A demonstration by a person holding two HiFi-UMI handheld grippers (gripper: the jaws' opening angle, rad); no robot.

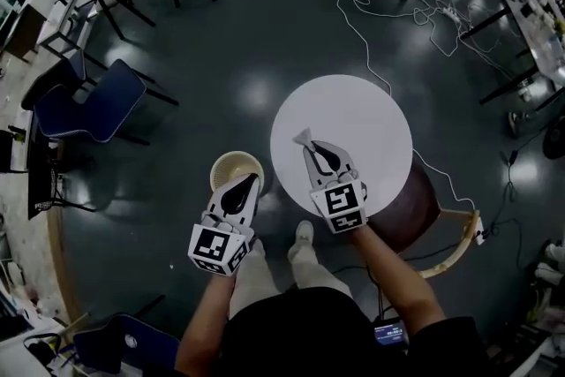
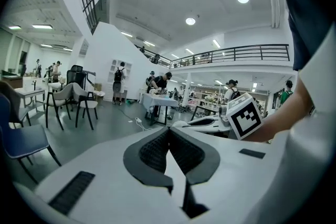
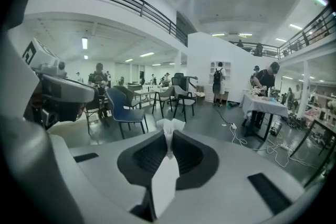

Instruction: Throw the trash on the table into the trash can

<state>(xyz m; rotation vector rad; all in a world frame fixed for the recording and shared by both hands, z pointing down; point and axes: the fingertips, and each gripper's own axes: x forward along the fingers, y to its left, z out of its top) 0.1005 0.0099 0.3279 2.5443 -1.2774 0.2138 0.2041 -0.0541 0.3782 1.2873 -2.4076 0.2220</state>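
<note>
Now, trash: a white tissue [image 3: 169, 131] is sticking out past the tips of the right gripper [image 1: 311, 147], above the table, near its left edge.
Right gripper: its jaws are pinching the tissue.
Table [image 1: 371, 115]: round and white, it is standing on the dark floor.
Trash can [image 1: 226, 163]: pale and round, it is sitting on the floor just beside the table's left edge.
Left gripper [image 1: 250, 182]: it is hovering over the trash can's right rim, jaws pressing together on nothing.
Chair [image 1: 419, 207]: its brown seat is showing under the table's lower right edge.
</note>
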